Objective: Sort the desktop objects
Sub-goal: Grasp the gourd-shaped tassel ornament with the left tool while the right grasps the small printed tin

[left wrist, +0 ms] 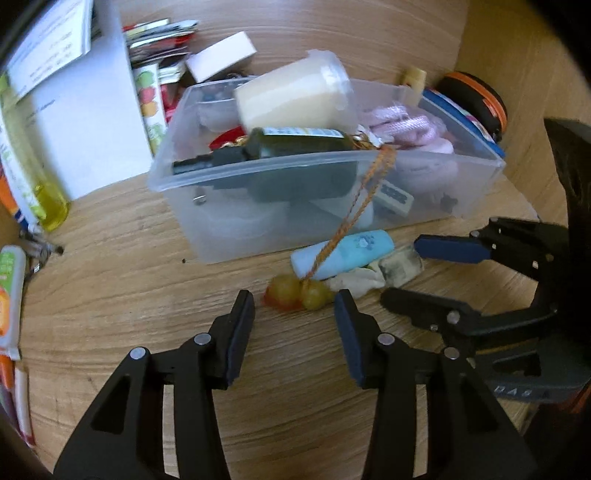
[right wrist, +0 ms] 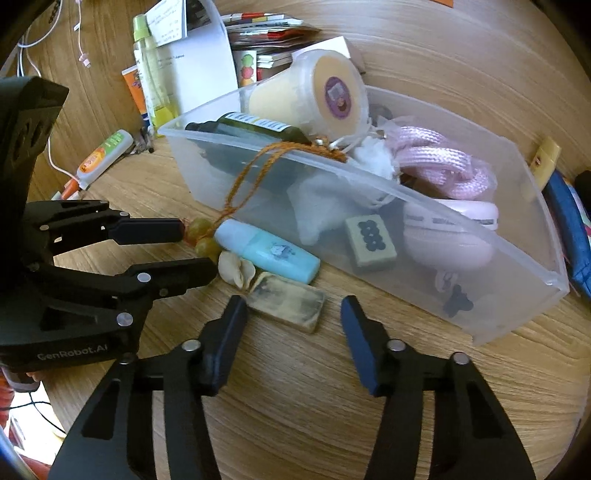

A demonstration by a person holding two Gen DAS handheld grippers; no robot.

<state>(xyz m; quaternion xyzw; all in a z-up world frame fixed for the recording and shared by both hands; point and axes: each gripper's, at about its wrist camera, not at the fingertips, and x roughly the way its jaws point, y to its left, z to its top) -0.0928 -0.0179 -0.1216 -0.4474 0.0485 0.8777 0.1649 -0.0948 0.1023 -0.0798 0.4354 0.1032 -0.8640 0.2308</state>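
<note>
Wooden tabletop (left wrist: 129, 295) is seen under both tools. The left hand-held gripper (left wrist: 293, 314) is held open just above it, with nothing between its fingers; two yellow beads (left wrist: 299, 295) on an orange cord (left wrist: 354, 210) lie just in front of its fingertips. The right hand-held gripper (right wrist: 293, 312) is also open and holds nothing. Its left finger is close to a dirty rectangular eraser (right wrist: 288, 304), which lies flat on the tabletop. Beside the eraser a pale seashell (right wrist: 236, 271) and a light blue tube (right wrist: 266, 251) are found, the tube lying against the front wall of a clear plastic box (right wrist: 480, 314). The cord is hung over this wall and goes into the box. Inside the box a dark green bottle (right wrist: 255, 127), a mahjong tile (right wrist: 369, 240), a pink cord (right wrist: 443, 162) and a tilted cream cup (right wrist: 314, 99) are seen. Behind the box, papers (right wrist: 203, 74) and small packets (right wrist: 266, 33) are stacked. A yellow spray bottle (right wrist: 151, 70) stands at the far left.
</note>
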